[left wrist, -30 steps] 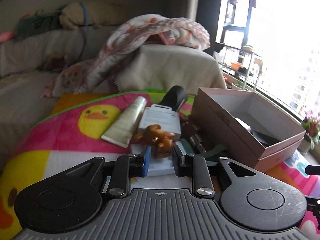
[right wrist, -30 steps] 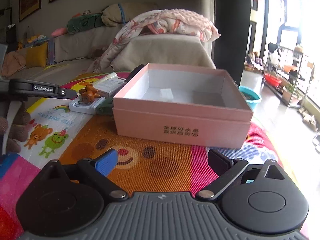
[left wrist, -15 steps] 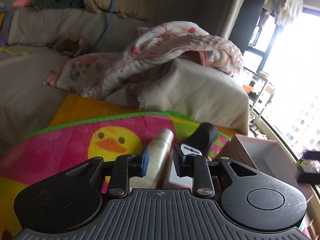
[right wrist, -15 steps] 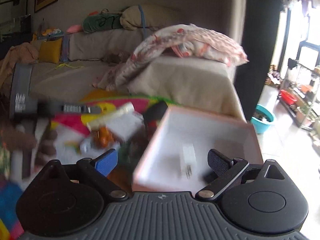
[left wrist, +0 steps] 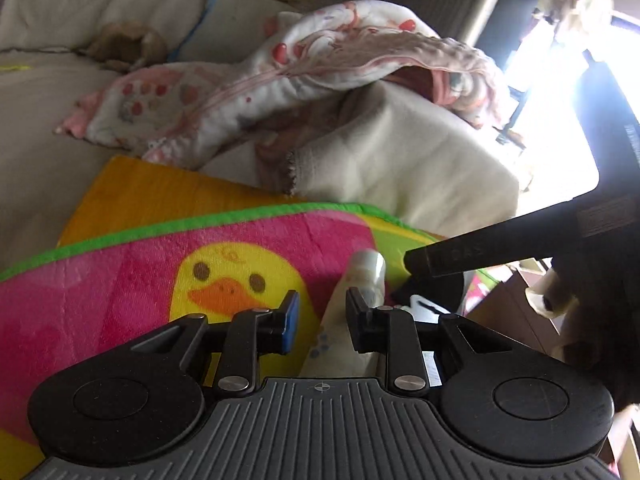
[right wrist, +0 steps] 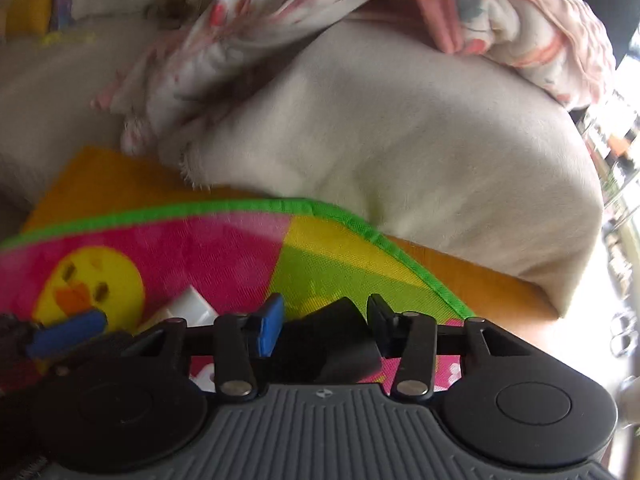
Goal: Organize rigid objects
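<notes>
We see the left gripper (left wrist: 319, 316) low over the bright duck mat (left wrist: 160, 280), its 2 fingers set a narrow gap apart with nothing held between them. The cream tube (left wrist: 352, 308) lies on the mat just beyond those fingers, its cap end pointing away from us and its body passing close beside the right-hand finger; we cannot tell whether they touch. Right of the tube a white box (left wrist: 426, 306) lies partly hidden under the right gripper, whose dark body crosses that side of the left wrist view. In the right wrist view the right gripper (right wrist: 324, 322) has its 2 fingers partway apart on either side of a black object (right wrist: 332, 340) on the mat; we cannot tell whether the pads press it. Behind the mat, a pink blanket (left wrist: 288, 68) drapes over a cream sofa (right wrist: 400, 128).
</notes>
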Available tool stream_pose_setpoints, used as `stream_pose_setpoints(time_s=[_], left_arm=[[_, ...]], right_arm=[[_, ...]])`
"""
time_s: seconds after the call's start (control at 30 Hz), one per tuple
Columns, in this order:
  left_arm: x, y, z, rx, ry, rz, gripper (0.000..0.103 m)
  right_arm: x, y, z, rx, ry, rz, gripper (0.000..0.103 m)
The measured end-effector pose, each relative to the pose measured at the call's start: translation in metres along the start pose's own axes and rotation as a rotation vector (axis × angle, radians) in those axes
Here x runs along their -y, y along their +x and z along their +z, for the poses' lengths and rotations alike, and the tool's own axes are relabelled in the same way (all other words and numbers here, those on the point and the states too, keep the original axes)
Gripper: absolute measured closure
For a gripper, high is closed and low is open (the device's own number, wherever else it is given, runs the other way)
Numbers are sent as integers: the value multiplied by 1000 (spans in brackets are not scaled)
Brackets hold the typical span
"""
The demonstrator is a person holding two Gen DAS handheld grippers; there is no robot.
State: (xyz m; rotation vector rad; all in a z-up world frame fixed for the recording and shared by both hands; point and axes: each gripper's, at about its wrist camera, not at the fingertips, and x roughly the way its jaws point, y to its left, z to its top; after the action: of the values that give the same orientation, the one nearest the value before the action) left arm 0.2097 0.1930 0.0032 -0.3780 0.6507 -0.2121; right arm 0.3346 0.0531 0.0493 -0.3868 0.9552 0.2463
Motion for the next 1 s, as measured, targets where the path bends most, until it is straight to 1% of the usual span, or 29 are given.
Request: stream_pose_setpoints(time_s=[0.07,0.17,0.2,0.23,0.3,0.33,0.37,0.4,0.47,0.5,0.53,0.57,0.63,0.67,0.7,0.77,0.83,0.9,1.0], left_arm=[[-3,-7,-4,-11,18,-18,75],[-7,-16,-11,-18,29,-21,75],[-8,-16,-12,-18,25,-20,75],[-8,-16,-11,-16,19,-19,75],[-7,-14,-9,-9,17,-12,76],[-7,-13,-7,-4,21,-8,76],[-7,-12,-5,2,24,-6,76],[-8,-10,-3,4,24,-8,76],[-9,-1,1,-20,21,-22,76],[-10,3,4,-29,19,-39,76],[-10,5,5,-42,15,-59,76],[-11,6,6,-57,14,-83,77],[-11,3,3,-86,28,-139,77],[-9,-1,0,-100,47,-151,77],[-8,-6,-5,-108,69,-163,77],[-6,-20,-16,-130,91,-188,77],[-4,-36,-31,-144,90,-202,77],[0,-55,-49,-144,87,-204,80],[9,-81,-73,-144,57,-202,80]], right_arm=[[-4,-12,-4,-6,-14,56,58],[-5,-25,-7,-41,0,181,60],[-6,-25,-6,-43,3,186,60],[-8,-21,-5,-47,2,164,60],[-11,-10,-3,-39,-5,72,59],[-13,-6,-2,-15,-7,13,59],[-12,-5,-2,8,2,-13,59],[-9,-4,-2,12,10,-4,59],[-4,-1,-3,-15,7,18,59],[-4,1,-4,-31,-2,8,59],[-4,4,-5,-55,-5,12,61],[-2,7,-7,-80,16,36,65],[-5,3,-12,-90,29,67,67],[-7,-2,-15,-101,33,90,66],[-10,-9,-21,-102,36,100,67],[-19,-25,-35,-110,10,147,69],[-28,-39,-55,-122,-9,201,69],[-37,-54,-78,-124,-28,244,69],[-47,-84,-119,-84,-57,280,69]])
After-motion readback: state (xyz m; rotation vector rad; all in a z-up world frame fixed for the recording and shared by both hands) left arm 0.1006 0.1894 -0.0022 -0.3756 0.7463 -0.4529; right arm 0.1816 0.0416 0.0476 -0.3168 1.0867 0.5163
